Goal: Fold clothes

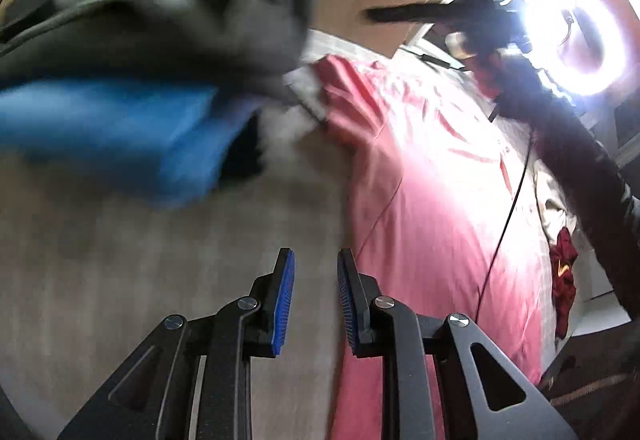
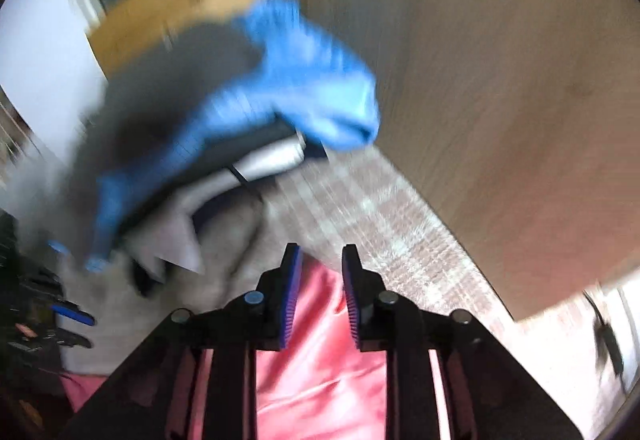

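A pink garment (image 1: pixel 432 179) lies spread on the grey checked bed cover (image 1: pixel 120 280); it also shows in the right wrist view (image 2: pixel 320 360), under the gripper. My left gripper (image 1: pixel 316 300) is open and empty, above the cover at the garment's left edge. My right gripper (image 2: pixel 320 296) is open and empty, above the garment's edge. A blurred pile of clothes, blue cloth (image 1: pixel 120 135) under dark grey cloth (image 1: pixel 160 11), sits at the upper left; in the right wrist view the blue cloth (image 2: pixel 304 79) lies over dark and white pieces.
A wooden board (image 2: pixel 500 79) stands along the bed's far side. A bright ring light (image 1: pixel 576 39) on a dark stand glares at the right. A dark red garment (image 1: pixel 564 272) and a thin black cable (image 1: pixel 508 207) lie at the right.
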### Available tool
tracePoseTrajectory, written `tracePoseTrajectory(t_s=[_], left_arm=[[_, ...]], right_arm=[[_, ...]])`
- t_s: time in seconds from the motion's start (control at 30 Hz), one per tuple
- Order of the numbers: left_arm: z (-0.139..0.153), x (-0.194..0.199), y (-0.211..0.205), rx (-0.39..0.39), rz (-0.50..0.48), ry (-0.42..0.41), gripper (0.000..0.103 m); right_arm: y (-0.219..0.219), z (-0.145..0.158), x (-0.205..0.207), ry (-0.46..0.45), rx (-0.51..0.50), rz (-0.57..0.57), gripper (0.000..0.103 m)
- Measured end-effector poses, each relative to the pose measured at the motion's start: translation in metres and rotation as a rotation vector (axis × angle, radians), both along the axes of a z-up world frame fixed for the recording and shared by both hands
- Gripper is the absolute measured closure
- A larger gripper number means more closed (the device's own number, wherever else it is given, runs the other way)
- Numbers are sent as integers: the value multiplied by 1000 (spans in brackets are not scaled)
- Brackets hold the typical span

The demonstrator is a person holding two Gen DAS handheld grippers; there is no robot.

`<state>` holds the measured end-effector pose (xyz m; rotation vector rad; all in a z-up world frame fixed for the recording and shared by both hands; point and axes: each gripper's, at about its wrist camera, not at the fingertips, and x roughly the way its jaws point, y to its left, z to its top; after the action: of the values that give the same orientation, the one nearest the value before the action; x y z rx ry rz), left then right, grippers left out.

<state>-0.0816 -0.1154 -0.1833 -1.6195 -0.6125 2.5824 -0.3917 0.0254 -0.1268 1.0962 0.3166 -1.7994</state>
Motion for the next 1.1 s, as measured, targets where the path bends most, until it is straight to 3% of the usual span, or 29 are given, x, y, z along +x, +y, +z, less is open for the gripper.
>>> tracePoseTrajectory(t_s=[0.13,0.23,0.43,0.53,0.6,0.7,0.83,1.1], left_arm=[[12,62,-14,-48,58,-47,80],[11,113,-28,-35,112,-75,80],[16,224,-25,43,141,-45,80],[1,250,-4,137,131,-32,80],[-13,248,21,156,95,-33,80],[-24,241,54,113,19,-34,80],[-35,221,82,0,-30,-44,80],[-50,196,110,-102,-24,-52,77]], right_arm=[[39,51,17,-28,-103,-54,81],[87,83,25,-10,-121,-91,77],[158,148,77,67,-109,-200,67],[185,163,111,73,-83,-276,54],[197,169,132,73,-54,-324,54],[189,157,161,51,20,-357,54],[163,135,181,62,114,-346,54],[82,74,136,8,160,-275,54]])
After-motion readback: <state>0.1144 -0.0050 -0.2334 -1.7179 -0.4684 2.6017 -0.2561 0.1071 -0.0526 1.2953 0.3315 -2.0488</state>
